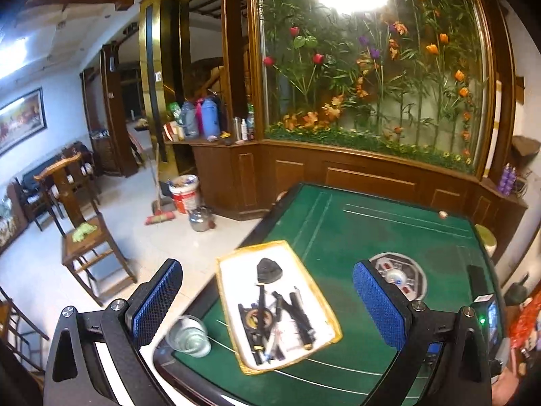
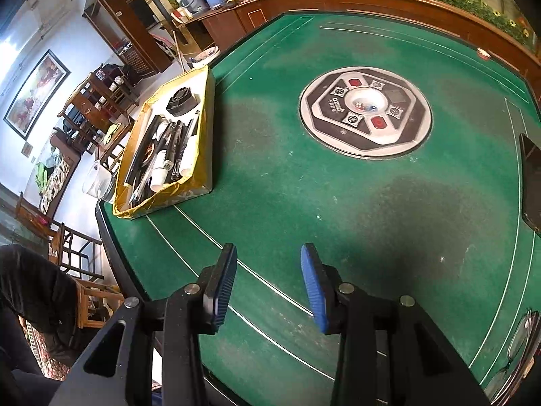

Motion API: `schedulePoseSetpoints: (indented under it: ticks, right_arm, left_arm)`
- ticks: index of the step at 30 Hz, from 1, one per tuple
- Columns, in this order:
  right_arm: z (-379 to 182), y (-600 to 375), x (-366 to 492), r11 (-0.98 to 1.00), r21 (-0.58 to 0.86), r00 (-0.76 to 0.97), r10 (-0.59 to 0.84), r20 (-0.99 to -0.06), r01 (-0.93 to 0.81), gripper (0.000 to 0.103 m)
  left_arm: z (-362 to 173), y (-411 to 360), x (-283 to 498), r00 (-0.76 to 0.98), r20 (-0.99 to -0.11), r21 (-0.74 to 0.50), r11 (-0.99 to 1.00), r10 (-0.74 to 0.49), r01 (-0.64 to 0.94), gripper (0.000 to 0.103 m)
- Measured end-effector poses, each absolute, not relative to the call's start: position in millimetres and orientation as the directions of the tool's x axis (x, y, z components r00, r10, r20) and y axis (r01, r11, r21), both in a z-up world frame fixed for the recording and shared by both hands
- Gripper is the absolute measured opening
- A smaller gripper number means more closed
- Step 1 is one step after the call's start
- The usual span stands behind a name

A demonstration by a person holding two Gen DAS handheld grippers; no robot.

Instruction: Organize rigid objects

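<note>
OK: both tools empty, left tool [image 1: 267, 301] wide, right tool [image 2: 268, 287] narrower. Yellow-taped cardboard tray [image 2: 203, 108] holds slim pens [image 2: 175, 149] on green felt table [image 2: 304, 203].

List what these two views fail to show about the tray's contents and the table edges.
- Tray: in the left wrist view the pens overlap, so their count is unclear; the round item under them is mostly covered.
- Black lump: too dark to identify.
- Glass: the left gripper finger partly hides it.
- Eyeglasses: cut off by the right wrist view's edge.
- Phone: cropped at the frame edge.
</note>
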State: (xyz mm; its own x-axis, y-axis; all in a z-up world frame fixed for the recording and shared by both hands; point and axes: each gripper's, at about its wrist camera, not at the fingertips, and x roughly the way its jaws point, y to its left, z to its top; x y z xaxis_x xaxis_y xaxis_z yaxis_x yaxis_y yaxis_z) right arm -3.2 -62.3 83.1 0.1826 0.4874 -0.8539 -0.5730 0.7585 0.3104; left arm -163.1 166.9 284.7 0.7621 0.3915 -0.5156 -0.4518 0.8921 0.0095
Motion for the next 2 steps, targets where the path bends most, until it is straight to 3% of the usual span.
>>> schedulePoseSetpoints:
  ticks: [2]
  right_arm:
    - [80.9, -65.8, -2.5, 0.766, 0.310, 0.185, 0.483, -0.856, -0.563, 0.040]
  left_arm:
    - [278.7, 158.0, -156.5, 0.765, -0.525, 0.017, 0.903, 0.373, -0.429, 0.102]
